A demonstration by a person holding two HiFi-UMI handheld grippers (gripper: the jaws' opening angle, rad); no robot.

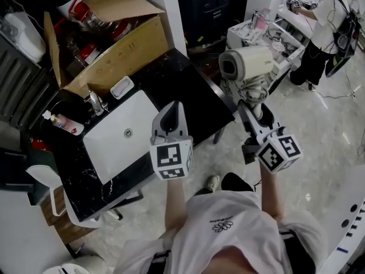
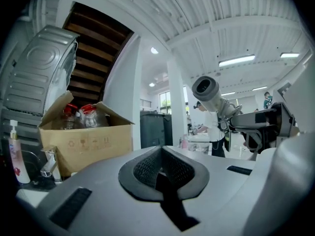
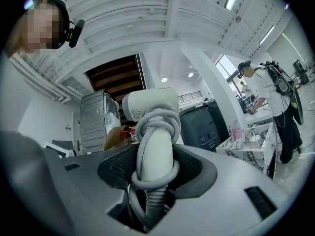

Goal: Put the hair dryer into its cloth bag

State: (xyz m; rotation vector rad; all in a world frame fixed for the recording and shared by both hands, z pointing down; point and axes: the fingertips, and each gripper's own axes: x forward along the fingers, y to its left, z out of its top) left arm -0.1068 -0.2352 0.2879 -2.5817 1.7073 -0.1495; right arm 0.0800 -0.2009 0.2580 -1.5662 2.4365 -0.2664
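Black desk [image 1: 197, 93] with sink [image 1: 122, 133]; box [image 1: 114, 44] at far edge. Right tool [image 3: 155, 167] grips dryer [image 3: 150, 112] handle, cord wrapped. Left tool [image 2: 162, 170] closed, empty. No bag visible; bagging seemingly not started.

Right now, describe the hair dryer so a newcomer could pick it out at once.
Find the black counter with the white sink; right of it in the head view is the right gripper. Its jaws clamp the handle of the hair dryer: the only white barrel held in the air, grey cord wound round its handle.
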